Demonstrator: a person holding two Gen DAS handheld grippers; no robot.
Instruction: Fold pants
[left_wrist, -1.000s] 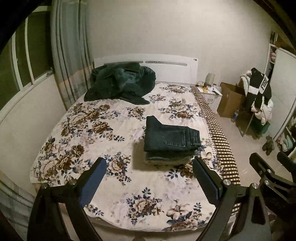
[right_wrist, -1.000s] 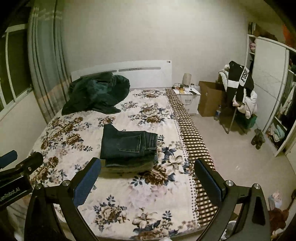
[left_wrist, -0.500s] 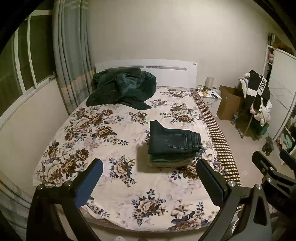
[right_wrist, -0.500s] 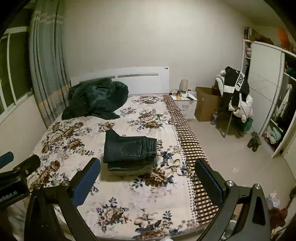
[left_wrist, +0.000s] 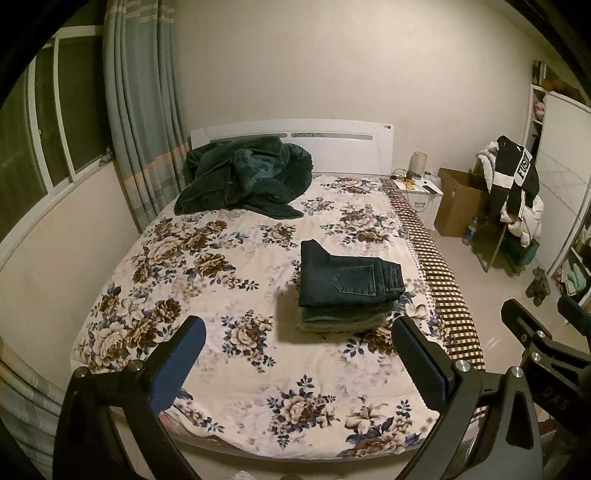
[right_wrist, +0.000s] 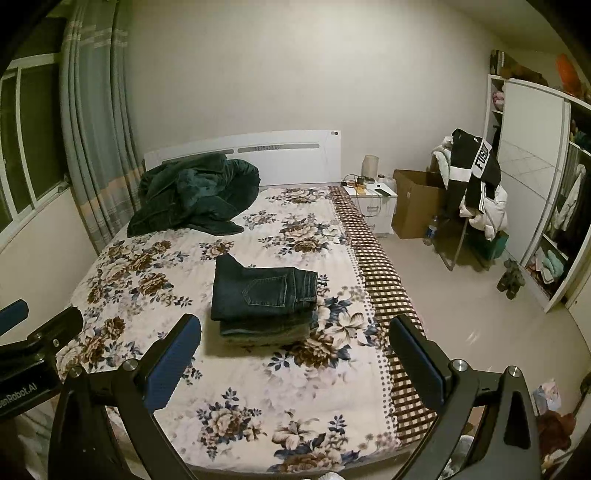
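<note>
pants (left_wrist: 347, 282) near bed's (left_wrist: 448, 291) checked edge

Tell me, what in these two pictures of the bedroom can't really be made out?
- Garments under the dark folded jeans: both views show only their edges, so their count and kind stay unclear.
- Items on the nightstand: too small in both views.
- Wardrobe contents: cut off at the right edge.
- Right gripper: the left view's edge crops it to a few parts.

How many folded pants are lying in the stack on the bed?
3 layers show, though more may be hidden. The dark blue jeans lie on top, a greenish pair lies under them, and a pale layer is at the bottom, on the floral bedspread.
</note>
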